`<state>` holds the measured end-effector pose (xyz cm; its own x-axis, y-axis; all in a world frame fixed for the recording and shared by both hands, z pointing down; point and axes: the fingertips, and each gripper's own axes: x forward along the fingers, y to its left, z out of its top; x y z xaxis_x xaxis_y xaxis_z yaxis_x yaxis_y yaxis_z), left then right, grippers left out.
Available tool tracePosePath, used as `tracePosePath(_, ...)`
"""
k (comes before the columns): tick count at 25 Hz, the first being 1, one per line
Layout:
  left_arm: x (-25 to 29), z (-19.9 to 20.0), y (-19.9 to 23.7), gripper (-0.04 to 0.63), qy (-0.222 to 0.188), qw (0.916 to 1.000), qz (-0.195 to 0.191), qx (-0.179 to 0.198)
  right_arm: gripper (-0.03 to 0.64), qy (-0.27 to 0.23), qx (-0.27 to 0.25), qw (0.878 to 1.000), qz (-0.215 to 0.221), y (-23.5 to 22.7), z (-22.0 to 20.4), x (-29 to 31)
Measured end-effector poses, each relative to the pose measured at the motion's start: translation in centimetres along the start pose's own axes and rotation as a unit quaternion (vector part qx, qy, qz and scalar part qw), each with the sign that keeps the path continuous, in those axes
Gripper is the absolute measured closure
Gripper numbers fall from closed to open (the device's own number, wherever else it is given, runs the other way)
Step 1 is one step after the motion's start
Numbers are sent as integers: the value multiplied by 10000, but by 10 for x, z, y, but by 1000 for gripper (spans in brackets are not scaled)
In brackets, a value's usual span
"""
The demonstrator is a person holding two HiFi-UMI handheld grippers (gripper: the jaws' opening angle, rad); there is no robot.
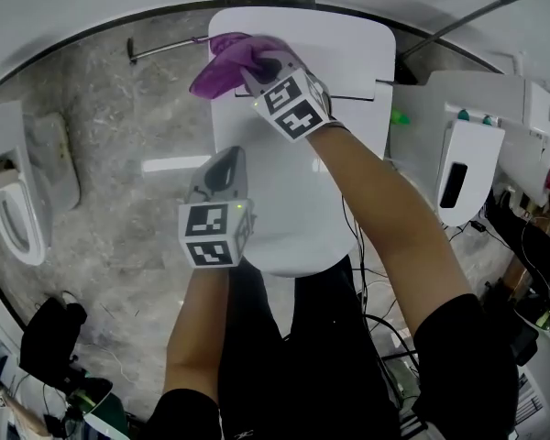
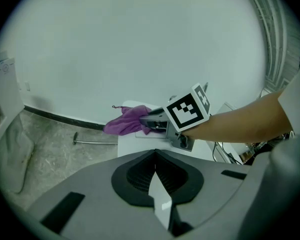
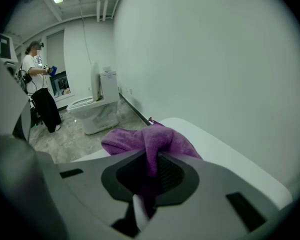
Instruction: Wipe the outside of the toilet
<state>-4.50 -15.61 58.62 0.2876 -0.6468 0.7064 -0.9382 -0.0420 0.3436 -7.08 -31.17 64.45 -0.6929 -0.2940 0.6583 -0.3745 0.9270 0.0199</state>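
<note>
A white toilet stands below me, its closed lid point(image 1: 302, 227) toward me and its tank point(image 1: 348, 53) against the wall. A purple cloth point(image 1: 222, 64) lies bunched on the tank top's left end, with my right gripper point(image 1: 255, 66) shut on it. In the right gripper view the cloth point(image 3: 150, 140) fills the jaws of the right gripper point(image 3: 152, 160) and drapes onto the tank point(image 3: 225, 154). My left gripper point(image 1: 222, 165) hovers over the lid's left side, jaws together, holding nothing. From the left gripper view, the cloth point(image 2: 126, 122) and right gripper point(image 2: 152, 120) show ahead of the left gripper point(image 2: 156, 156).
Another toilet point(image 1: 18, 209) stands at the left, also in the right gripper view point(image 3: 92, 109), with a person point(image 3: 37, 84) beside it. White boxes point(image 1: 467, 154) sit to the right. A metal rod point(image 1: 165, 49) lies by the wall. Cables point(image 1: 376, 319) and a black bag point(image 1: 50, 337) lie near my feet.
</note>
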Motion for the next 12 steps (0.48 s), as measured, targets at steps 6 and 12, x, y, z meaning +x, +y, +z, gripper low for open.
tracePosePath(6,-9,4,20,589,-80,10000,25,-49,569,74,-644,9962,587,47,19,25)
tracePosePath(12,-8,4,22,589,-63,10000,50,-35,568,66,-732,9939,822,38,0,4)
